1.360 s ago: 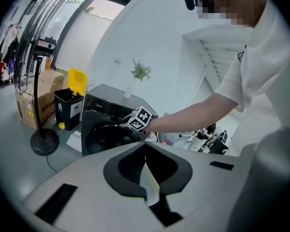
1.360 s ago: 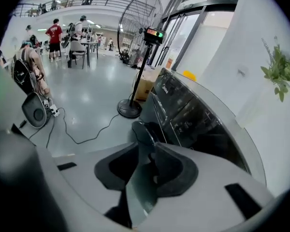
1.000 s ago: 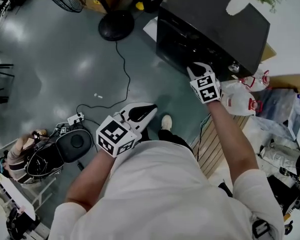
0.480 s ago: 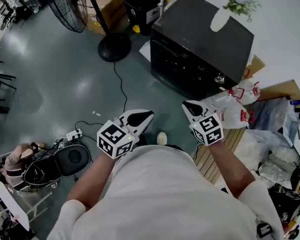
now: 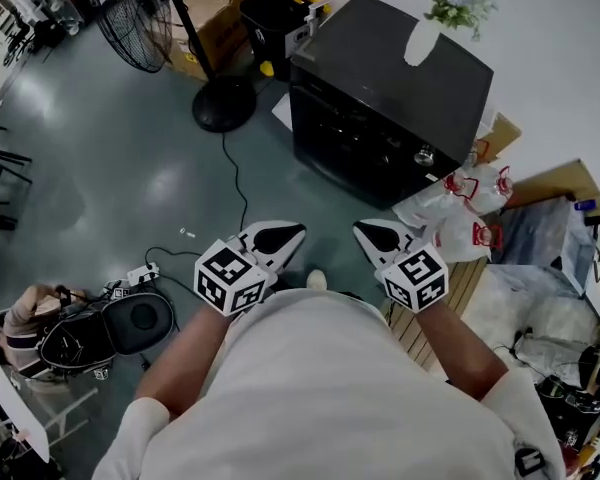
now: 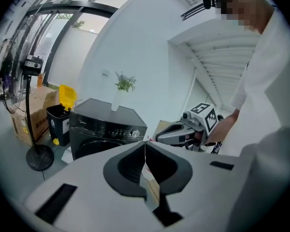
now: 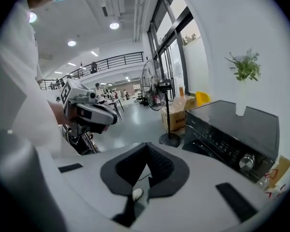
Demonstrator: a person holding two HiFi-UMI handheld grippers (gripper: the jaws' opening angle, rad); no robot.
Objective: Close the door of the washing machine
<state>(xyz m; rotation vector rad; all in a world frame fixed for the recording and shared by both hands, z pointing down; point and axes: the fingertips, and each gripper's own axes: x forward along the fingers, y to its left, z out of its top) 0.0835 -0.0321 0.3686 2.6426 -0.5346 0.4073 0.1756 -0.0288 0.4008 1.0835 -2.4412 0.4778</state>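
Note:
The black front-loading washing machine (image 5: 380,78) stands on the floor ahead, and its door (image 5: 348,150) lies flush with the front. A knob and control strip show on its front (image 7: 232,146), and the machine (image 6: 106,124) also shows in the left gripper view. My right gripper (image 5: 364,230) hangs in the air well short of the machine, shut with nothing between its pads. Beside it my left gripper (image 5: 294,231) is held level, also shut and empty. Each gripper appears in the other's view: right gripper (image 6: 160,138), left gripper (image 7: 112,119).
A white vase with a green sprig (image 5: 421,40) stands on the machine's top. A pedestal fan's round base (image 5: 223,103) and a cable lie on the floor at left. Plastic bags (image 5: 460,208) sit right of the machine. A seated person (image 5: 25,323) is at lower left.
My right gripper has pulled back from the machine's front toward my body, rising, and its jaws have gone from apart to shut. The left gripper has drifted only slightly.

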